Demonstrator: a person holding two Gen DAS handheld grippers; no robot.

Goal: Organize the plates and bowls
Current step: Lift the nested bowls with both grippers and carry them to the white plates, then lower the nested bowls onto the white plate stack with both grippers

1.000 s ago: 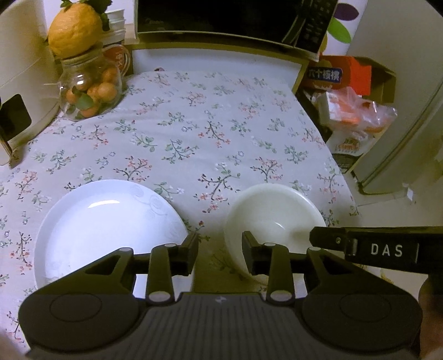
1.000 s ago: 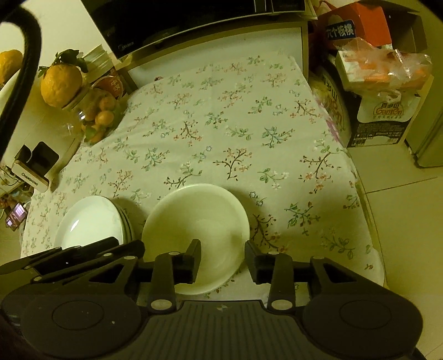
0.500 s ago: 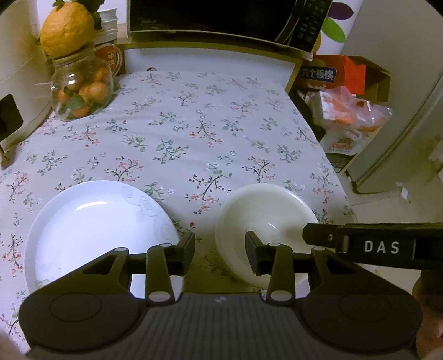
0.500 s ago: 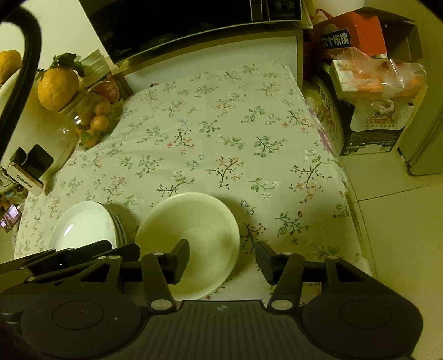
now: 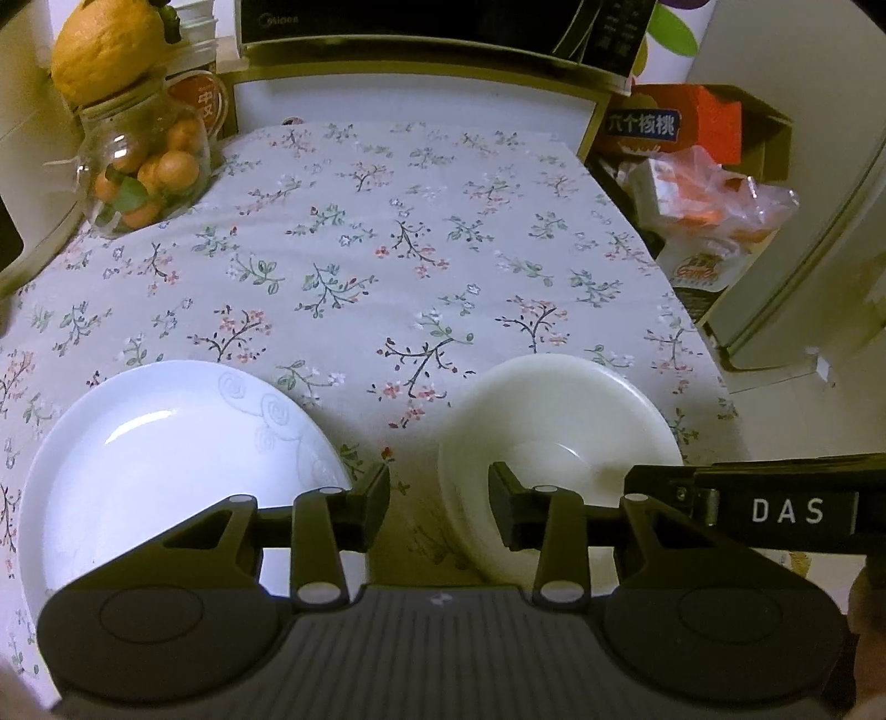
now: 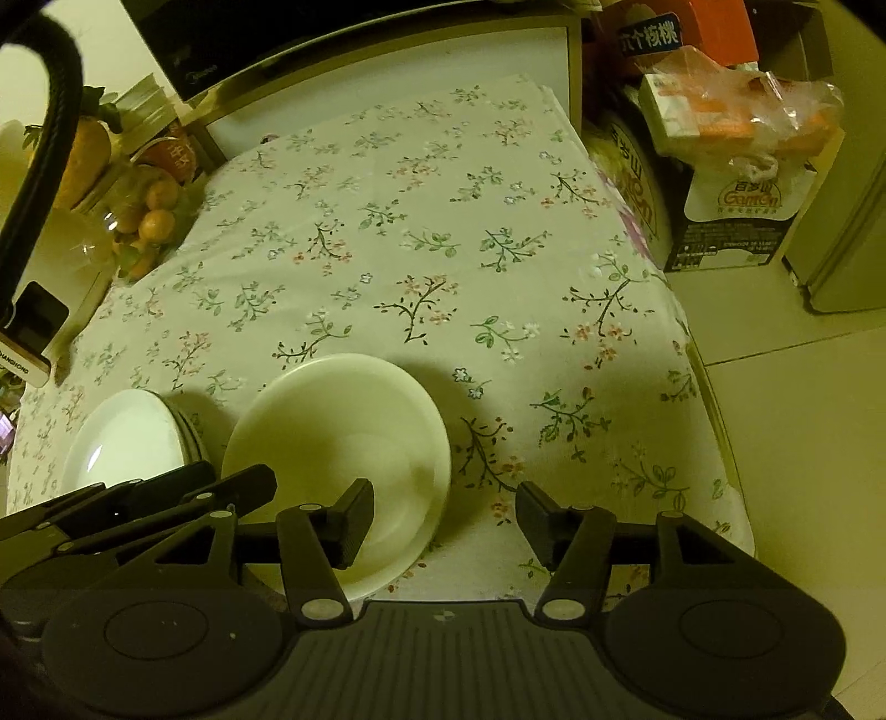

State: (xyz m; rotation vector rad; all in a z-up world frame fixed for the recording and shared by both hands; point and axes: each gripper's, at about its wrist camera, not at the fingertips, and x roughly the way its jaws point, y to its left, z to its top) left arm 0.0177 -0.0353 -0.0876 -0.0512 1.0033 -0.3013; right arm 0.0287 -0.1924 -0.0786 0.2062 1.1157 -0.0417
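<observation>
A white plate (image 5: 166, 471) lies on the floral tablecloth at the near left; in the right wrist view it tops a small stack of plates (image 6: 133, 437). A cream bowl (image 5: 559, 443) stands upright just to its right, also in the right wrist view (image 6: 338, 448). My left gripper (image 5: 440, 498) is open and empty, above the gap between plate and bowl. My right gripper (image 6: 443, 520) is open and empty, with its left finger over the bowl's near right rim and its right finger outside it.
A glass jar of small oranges (image 5: 144, 171) with a large citrus on top stands at the far left. A microwave (image 5: 443, 27) sits behind the table. Boxes and bags (image 5: 703, 183) stand beyond the right table edge (image 6: 714, 421). A phone (image 6: 33, 332) lies at far left.
My right gripper has opened wider, its jaws now straddling the bowl's right rim. Both views have drawn slightly closer to the table. The plate and bowl have not moved.
</observation>
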